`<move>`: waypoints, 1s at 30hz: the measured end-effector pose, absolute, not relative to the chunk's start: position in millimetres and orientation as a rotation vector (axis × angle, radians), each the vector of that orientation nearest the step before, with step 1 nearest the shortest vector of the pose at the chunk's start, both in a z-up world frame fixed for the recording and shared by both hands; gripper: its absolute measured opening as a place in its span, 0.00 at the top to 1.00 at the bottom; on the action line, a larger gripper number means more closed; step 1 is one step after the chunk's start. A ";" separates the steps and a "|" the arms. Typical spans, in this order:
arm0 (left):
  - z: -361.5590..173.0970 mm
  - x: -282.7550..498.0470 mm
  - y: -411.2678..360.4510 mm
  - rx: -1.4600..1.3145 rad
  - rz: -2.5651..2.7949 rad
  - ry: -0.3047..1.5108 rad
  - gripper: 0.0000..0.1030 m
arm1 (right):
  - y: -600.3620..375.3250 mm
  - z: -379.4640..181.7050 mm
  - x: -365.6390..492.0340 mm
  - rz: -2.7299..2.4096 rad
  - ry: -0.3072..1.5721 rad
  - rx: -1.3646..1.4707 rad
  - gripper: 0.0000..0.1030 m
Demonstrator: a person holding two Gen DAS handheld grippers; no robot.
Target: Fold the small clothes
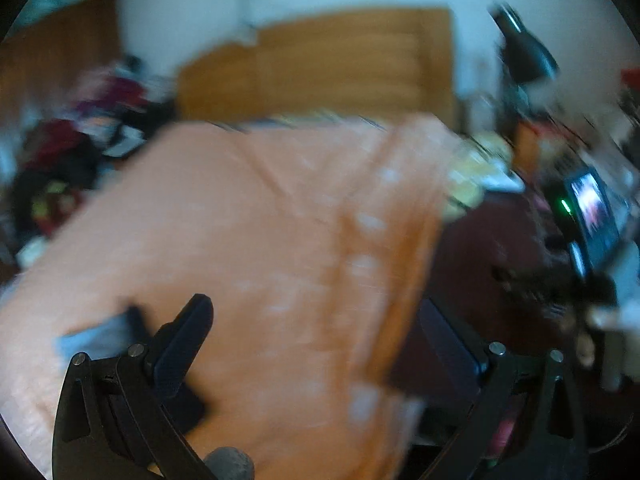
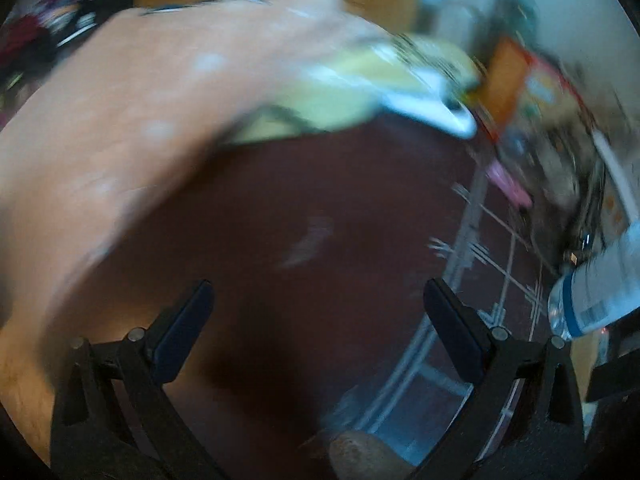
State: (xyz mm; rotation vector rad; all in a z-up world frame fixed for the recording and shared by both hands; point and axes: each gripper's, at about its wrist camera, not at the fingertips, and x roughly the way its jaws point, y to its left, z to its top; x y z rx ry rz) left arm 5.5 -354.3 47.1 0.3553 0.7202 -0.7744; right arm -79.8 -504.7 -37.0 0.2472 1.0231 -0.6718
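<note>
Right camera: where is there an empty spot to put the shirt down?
The bare dark maroon surface is free, between the orange garment and the plastic bottle. Its far right edge is crowded with blurry clutter. Both grippers are open.

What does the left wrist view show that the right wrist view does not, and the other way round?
Left wrist only: a lit screen at the right and a dark clothes pile at the left. Right wrist only: a plastic water bottle and pale line patterning on the maroon surface. Both: the orange dotted garment, a yellow-green cloth and the wooden headboard.
</note>
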 end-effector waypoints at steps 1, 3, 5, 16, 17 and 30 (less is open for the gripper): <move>28.9 6.2 -380.3 0.361 -0.802 0.755 0.00 | -514.9 -38.3 -82.6 -0.692 1.021 0.270 0.01; 3.7 3.2 -419.1 0.382 -0.837 0.799 0.00 | -531.9 -40.1 -82.7 -0.735 1.012 0.320 0.00; -18.3 -1.1 -453.7 0.410 -0.874 0.828 0.00 | -545.6 -40.3 -82.0 -0.790 1.008 0.337 0.00; -64.1 -10.7 -555.0 0.497 -0.931 0.910 0.00 | -585.2 -22.9 -74.2 -0.849 0.905 0.506 0.00; -65.3 -8.8 -562.4 0.494 -0.931 0.914 0.00 | -589.5 -21.7 -76.0 -0.863 0.893 0.520 0.00; -69.1 -0.1 -645.0 0.452 -0.951 0.923 0.00 | -684.2 -24.0 -112.8 -1.063 0.855 0.583 0.00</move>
